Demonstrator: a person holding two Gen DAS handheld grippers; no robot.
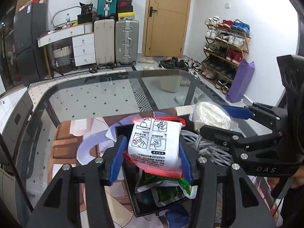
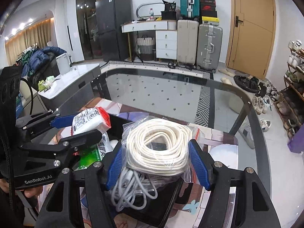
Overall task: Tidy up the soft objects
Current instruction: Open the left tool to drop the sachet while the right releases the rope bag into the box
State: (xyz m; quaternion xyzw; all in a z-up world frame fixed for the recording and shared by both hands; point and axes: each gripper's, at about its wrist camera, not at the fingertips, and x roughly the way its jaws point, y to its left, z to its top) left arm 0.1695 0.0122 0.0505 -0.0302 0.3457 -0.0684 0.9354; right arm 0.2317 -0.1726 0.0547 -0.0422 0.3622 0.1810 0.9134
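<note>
Left gripper clamps white sachet pack above black tray; right gripper clamps bagged white rope coil above the tray's cable side. Risk: slick bag slips sideways, lands outside tray; grippers may collide, being close.

Bright, even room light; ceiling spots glow at nine o'clock, glass table glares, edges bend darkly.

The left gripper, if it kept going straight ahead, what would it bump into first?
Probably nothing soon. The left gripper already holds the white packet, and beyond it there looks to be only bare glass table, though depth is unclear.
</note>
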